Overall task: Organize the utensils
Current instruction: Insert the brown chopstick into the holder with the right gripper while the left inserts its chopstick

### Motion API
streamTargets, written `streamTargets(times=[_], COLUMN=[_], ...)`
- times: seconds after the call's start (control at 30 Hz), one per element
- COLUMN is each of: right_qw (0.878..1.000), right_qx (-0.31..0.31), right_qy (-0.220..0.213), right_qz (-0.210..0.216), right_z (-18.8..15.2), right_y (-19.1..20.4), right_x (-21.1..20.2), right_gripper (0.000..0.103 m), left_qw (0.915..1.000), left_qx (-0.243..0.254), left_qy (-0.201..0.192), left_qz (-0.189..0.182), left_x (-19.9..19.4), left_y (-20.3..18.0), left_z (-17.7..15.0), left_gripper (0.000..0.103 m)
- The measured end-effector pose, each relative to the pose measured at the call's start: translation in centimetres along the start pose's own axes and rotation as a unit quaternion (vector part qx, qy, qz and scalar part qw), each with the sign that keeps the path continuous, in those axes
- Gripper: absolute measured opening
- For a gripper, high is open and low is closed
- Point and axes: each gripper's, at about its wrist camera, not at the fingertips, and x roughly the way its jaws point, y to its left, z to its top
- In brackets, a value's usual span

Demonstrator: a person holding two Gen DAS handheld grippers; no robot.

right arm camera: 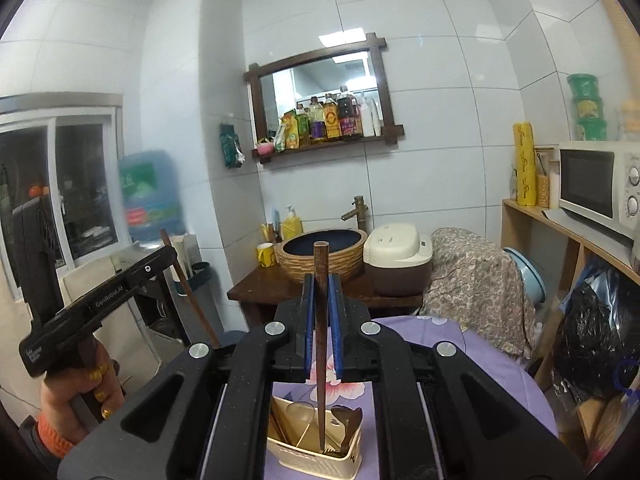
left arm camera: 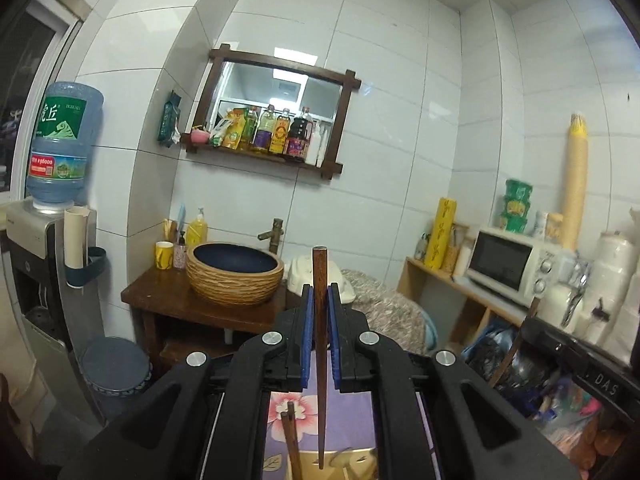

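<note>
Directly below my right tongs (right arm camera: pixel 320 322) sits a cream utensil holder (right arm camera: pixel 316 446) on the purple flowered cloth (right arm camera: pixel 440 344), and that is where the next move points. These tongs are clenched on a dark wooden chopstick (right arm camera: pixel 320 360), whose long axis runs almost straight up and down, thick end up, thin tip already inside the holder's rim among other utensils.

My left tongs (left arm camera: pixel 320 322) are clenched on a second chopstick (left arm camera: pixel 320 360), also upright, its tip hanging above the same cloth. From this wrist view I cannot see the holder, only one more stick (left arm camera: pixel 292 440) rising at the bottom edge.

I judge the right hand is nearer the holder; it needs only to lower and let go.
</note>
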Motion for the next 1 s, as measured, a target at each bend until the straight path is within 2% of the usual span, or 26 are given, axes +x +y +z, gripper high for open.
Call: streamTargets(times=[0.23, 0.4, 0.6, 0.77, 0.8, 0.83, 0.87, 0.9, 0.93, 0.97, 1.0], right_qw=[0.998, 0.997, 0.997, 0.997, 0.997, 0.997, 0.997, 0.998, 0.998, 0.998, 0.998], right_qx=[-0.001, -0.002, -0.001, 0.001, 0.0, -0.001, -0.003, -0.003, -0.004, -0.006, -0.011], right_qy=[0.056, 0.077, 0.076, 0.074, 0.074, 0.073, 0.072, 0.065, 0.057, 0.054, 0.053], right_qz=[-0.01, -0.013, -0.017, -0.016, -0.019, -0.022, -0.024, -0.024, -0.025, -0.026, -0.029], right_z=[-6.1, -8.8, -9.8, -10.0, -10.1, -10.3, -10.4, -10.5, -10.7, -10.7, -10.9], right_y=[-0.6, -0.9, -1.3, -1.6, -1.5, -1.5, -1.5, -1.5, -1.4, -1.3, -1.2], right_x=[3.2, 3.9, 3.9, 3.8, 3.8, 3.6, 3.4, 3.0, 2.6, 2.4, 2.0], right_gripper=[0.008, 0.008, 0.008, 0.009, 0.012, 0.022, 0.03, 0.049, 0.058, 0.058, 0.059], left_qw=[0.998, 0.9956, 0.9922, 0.9922, 0.9921, 0.9922, 0.9924, 0.9927, 0.9934, 0.994, 0.9943], left_qx=[0.006, 0.007, 0.003, 0.0, 0.002, 0.008, 0.013, 0.017, 0.018, 0.019, 0.021], left_qy=[0.062, 0.094, 0.125, 0.125, 0.125, 0.124, 0.122, 0.119, 0.113, 0.108, 0.104], left_qz=[0.003, 0.002, 0.003, 0.0, -0.001, 0.0, 0.001, 0.002, 0.003, 0.003, 0.005], left_x=[1.9, 2.5, 3.3, 2.9, 2.8, 2.5, 2.2, 1.9, 1.3, 0.8, 0.1], left_y=[0.8, 1.6, 2.2, 2.5, 2.5, 2.5, 2.4, 2.3, 2.4, 2.4, 2.4], left_z=[-6.4, -9.1, -11.2, -11.3, -11.2, -11.3, -11.3, -11.4, -11.4, -11.5, -11.6], left_gripper=[0.008, 0.008, 0.008, 0.009, 0.009, 0.013, 0.023, 0.029, 0.042, 0.048, 0.049])
